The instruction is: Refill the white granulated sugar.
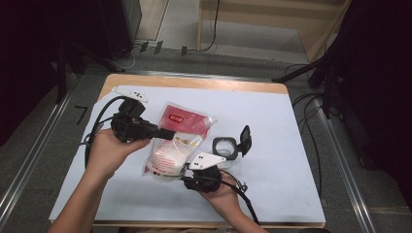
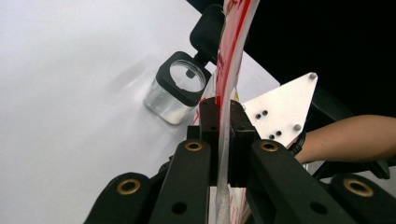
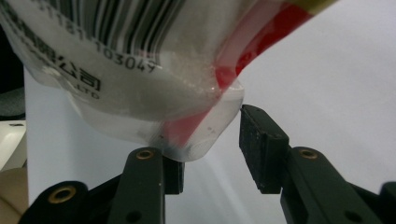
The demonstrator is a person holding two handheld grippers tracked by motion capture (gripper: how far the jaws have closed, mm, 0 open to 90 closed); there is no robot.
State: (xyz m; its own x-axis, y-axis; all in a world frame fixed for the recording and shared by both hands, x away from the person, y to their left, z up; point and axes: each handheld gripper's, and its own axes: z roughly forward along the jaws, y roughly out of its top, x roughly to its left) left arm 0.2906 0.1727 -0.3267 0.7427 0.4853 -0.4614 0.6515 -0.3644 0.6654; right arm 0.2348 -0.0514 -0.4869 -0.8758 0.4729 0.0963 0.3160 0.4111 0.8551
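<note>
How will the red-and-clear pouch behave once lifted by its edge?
The pouch is probably floppy: the left tongs pinch only thin film. White granules sag into its lower corner, so it likely hangs bottom-heavy. Glossy plastic may slip.

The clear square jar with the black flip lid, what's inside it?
The clear square jar with the black flip lid stands open beside the red-and-clear plastic pouch. Through the wall a thin white layer shows at the bottom; otherwise it looks empty. What the layer is cannot be told.
</note>
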